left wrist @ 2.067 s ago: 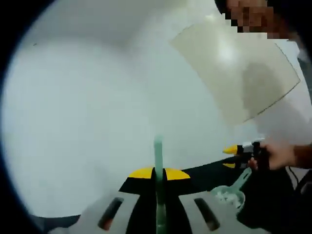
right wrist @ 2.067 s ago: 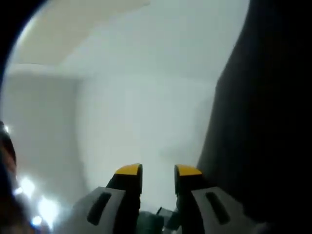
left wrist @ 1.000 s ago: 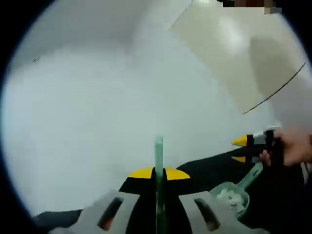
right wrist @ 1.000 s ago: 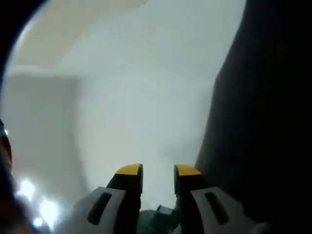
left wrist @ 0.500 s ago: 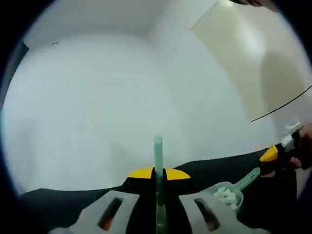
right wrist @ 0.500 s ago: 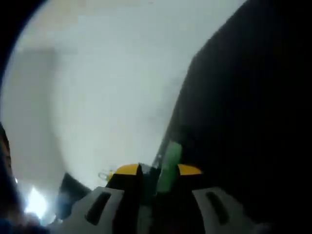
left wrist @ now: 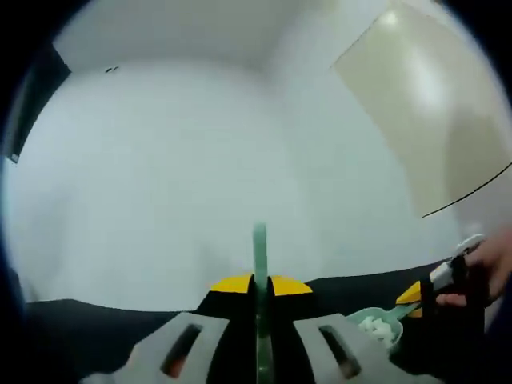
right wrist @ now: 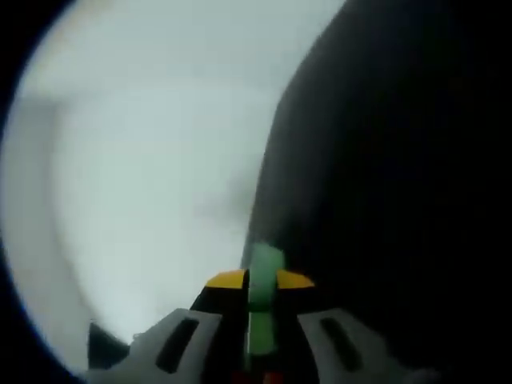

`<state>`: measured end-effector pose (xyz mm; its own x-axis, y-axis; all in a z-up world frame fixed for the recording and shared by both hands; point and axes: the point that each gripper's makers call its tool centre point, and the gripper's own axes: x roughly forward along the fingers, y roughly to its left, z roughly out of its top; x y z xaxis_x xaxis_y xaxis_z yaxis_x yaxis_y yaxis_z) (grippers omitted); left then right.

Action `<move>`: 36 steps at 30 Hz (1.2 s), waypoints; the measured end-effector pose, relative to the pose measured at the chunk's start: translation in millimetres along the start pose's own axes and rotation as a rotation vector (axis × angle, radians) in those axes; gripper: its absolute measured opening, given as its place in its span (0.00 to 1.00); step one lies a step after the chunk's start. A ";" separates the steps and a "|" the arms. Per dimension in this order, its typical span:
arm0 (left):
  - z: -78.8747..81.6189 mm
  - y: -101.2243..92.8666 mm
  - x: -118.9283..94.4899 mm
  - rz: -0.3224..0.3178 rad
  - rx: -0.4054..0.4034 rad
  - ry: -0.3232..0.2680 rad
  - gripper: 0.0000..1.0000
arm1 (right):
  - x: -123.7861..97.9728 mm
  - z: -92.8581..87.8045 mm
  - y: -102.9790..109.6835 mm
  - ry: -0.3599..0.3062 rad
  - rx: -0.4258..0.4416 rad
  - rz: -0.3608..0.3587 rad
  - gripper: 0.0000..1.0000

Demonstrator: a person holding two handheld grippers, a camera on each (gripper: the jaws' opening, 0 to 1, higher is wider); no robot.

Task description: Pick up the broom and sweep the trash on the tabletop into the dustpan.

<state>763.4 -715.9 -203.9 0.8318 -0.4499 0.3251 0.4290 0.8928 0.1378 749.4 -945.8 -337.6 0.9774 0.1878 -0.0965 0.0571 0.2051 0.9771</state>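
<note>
left gripper (left wrist: 260, 282), yellow-tipped, is seen clenched on a thin pale-green plastic handle (left wrist: 260, 254) that rises between its jaws, w/ a white wall behind. at lower right of the left gripper view, a green plastic dustpan (left wrist: 378, 326) loaded w/ white trash bits (left wrist: 374, 326) is held by its handle in the right gripper (left wrist: 414, 294), gripped by a person's hand (left wrist: 488, 268), over the black tabletop (left wrist: 104, 332). in the right gripper view, the jaws are closed tight on the green dustpan handle (right wrist: 265, 300).
</note>
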 end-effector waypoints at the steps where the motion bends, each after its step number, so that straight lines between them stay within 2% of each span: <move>1: 1.0 0.6 -1.1 -0.002 -0.003 -0.005 0.04 | -4.8 1.1 0.3 0.001 -0.010 -0.003 0.12; 2: 2.0 1.1 -2.3 -0.004 -0.003 -0.008 0.04 | -11.7 1.9 -2.4 0.008 -0.018 -0.015 0.12; 5: 4.2 5.2 -6.0 -0.002 0.003 -0.019 0.04 | -26.7 2.8 -7.9 0.082 0.047 -0.038 0.12; 9: -1.4 7.2 -1.0 -0.020 -0.028 -0.018 0.04 | -33.5 -5.2 -3.6 0.154 0.030 -0.067 0.12; 10: -2.9 6.9 0.9 -0.023 -0.038 -0.017 0.04 | -31.8 -10.8 -1.2 0.182 0.021 -0.068 0.12; 12: -5.2 4.4 5.0 -0.022 -0.035 -0.023 0.04 | -25.7 -18.2 1.5 0.186 0.012 -0.067 0.12; 13: -7.0 2.3 8.2 -0.024 -0.025 -0.021 0.04 | -22.7 -26.1 1.8 0.208 0.001 -0.060 0.12; 14: -9.5 0.0 10.8 -0.027 -0.017 -0.012 0.04 | -22.0 -40.0 2.4 0.262 0.013 -0.051 0.12; 16: -13.1 -5.2 15.8 -0.035 -0.009 -0.008 0.04 | -18.9 -47.6 -1.4 0.251 0.026 -0.051 0.14; 18: -16.7 -10.8 20.9 -0.046 -0.003 -0.002 0.04 | -20.6 -55.9 -5.1 0.264 -0.013 -0.041 0.22; 19: -20.4 -14.7 24.5 -0.048 0.003 0.005 0.04 | -22.6 -49.4 3.1 0.234 -0.022 0.011 0.25; 21: -22.1 -23.5 28.3 -0.068 -0.022 0.003 0.04 | -30.0 -26.5 7.7 0.150 -0.033 0.030 0.41; 23: -24.4 -33.9 32.0 -0.076 -0.039 0.024 0.05 | -38.9 3.5 11.0 0.049 -0.031 0.060 0.51; 24: -25.7 -43.2 33.4 -0.090 -0.080 0.038 0.05 | -43.1 25.8 11.3 -0.028 -0.031 0.091 0.50; 25: -24.0 -51.3 34.6 -0.099 -0.125 0.035 0.05 | -45.0 39.4 6.7 -0.073 -0.013 0.088 0.50; 26: -18.7 -56.0 34.4 -0.098 -0.166 0.012 0.05 | -45.8 47.1 3.3 -0.098 -0.002 0.083 0.50; 27: -13.8 -58.7 33.4 -0.099 -0.164 -0.001 0.05 | -45.9 56.7 3.8 -0.131 0.031 0.106 0.50; 28: -7.2 -54.8 32.2 -0.072 -0.108 -0.017 0.04 | -44.8 63.3 6.2 -0.151 0.055 0.135 0.50; 29: 2.0 -50.5 29.9 -0.055 -0.138 -0.046 0.04 | -43.1 67.8 5.1 -0.163 0.054 0.140 0.50; 30: 17.7 -49.2 27.5 -0.085 -0.259 -0.109 0.04 | -41.8 71.6 4.1 -0.177 0.050 0.143 0.48; 31: 29.6 -40.2 25.0 -0.067 -0.259 -0.147 0.04 | -36.1 83.3 8.8 -0.199 0.046 0.158 0.46; 33: 42.2 -27.3 18.6 -0.039 -0.156 -0.134 0.04 | -24.7 93.3 17.6 -0.222 0.028 0.226 0.38; 34: 51.7 -21.7 15.7 -0.036 -0.175 -0.161 0.04 | -18.0 93.3 19.6 -0.215 0.019 0.238 0.36; 35: 58.9 -14.0 12.3 -0.019 -0.149 -0.172 0.04 | -11.7 86.9 23.0 -0.193 -0.020 0.242 0.36; 36: 62.5 -4.6 10.1 -0.007 -0.094 -0.158 0.04 | -5.0 82.5 26.9 -0.168 -0.037 0.265 0.36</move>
<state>747.9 -723.0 -142.8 0.7661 -0.4403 0.4682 0.4720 0.8799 0.0551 762.8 -1020.5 -295.1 0.9775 0.0785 0.1958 -0.2081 0.2058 0.9562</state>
